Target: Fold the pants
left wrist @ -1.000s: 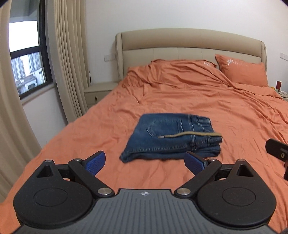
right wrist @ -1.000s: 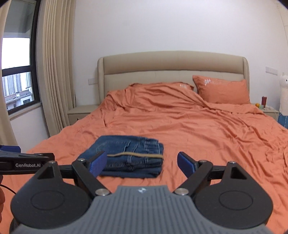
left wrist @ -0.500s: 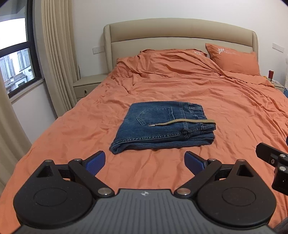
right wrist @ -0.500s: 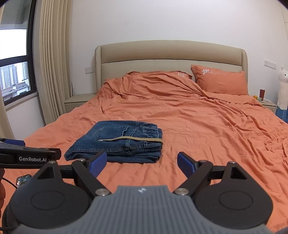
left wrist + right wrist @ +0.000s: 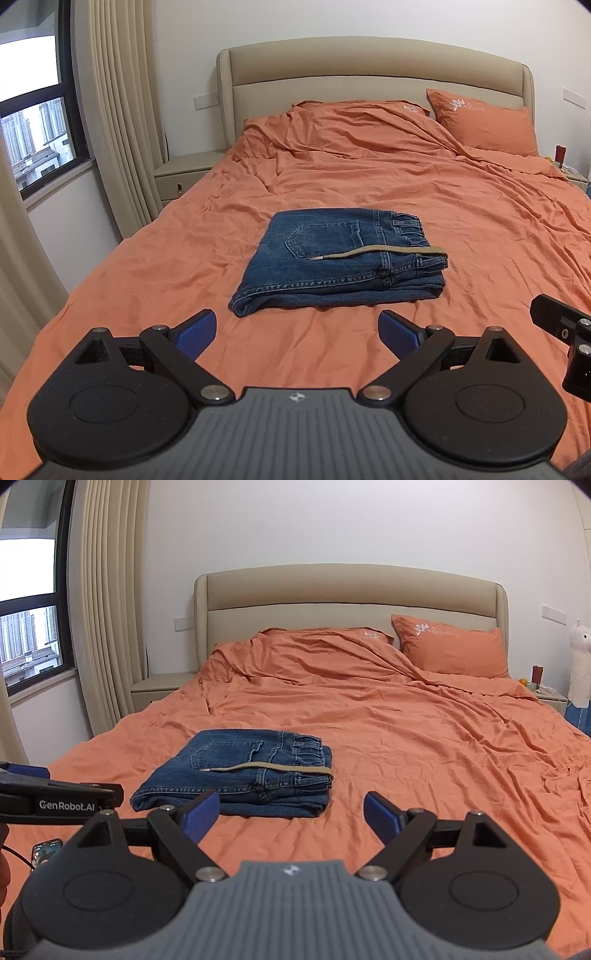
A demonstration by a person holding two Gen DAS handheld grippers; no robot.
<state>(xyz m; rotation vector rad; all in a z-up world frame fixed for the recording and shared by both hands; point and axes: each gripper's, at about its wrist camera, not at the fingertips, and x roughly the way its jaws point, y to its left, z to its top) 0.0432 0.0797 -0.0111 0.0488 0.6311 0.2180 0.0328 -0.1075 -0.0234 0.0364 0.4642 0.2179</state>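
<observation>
So I'm looking at the pants point(image 5: 341, 260) sitting folded into a tidy rectangle on the orange bedspread point(image 5: 480, 229), roughly mid-bed and a bit toward the window side. The back pocket is facing up, the waistband is pointing right, and a tan drawstring point(image 5: 376, 252) is lying across the top. The folded edge nearest me is bulging a little at the left corner.

I'm holding the left gripper point(image 5: 297, 330) wide open, nothing in it, hovering just short of the near edge of the jeans without touching. The right gripper point(image 5: 291, 812) is spread wide too, empty, with its left pad overlapping the jeans' front edge in view, though I can't tell if it's actually making contact. From the right wrist view the left gripper's body is poking in at the left side.

Room-wise, I'm seeing loads of bare wrinkled sheet to the right of the pants and behind them up to the pillow point(image 5: 454, 651) and headboard point(image 5: 351, 590). The left bed edge is dropping off near the curtain point(image 5: 118, 110) and nightstand point(image 5: 184, 173). A phone point(image 5: 46, 851) is lying on the sheet near the bottom left corner.
</observation>
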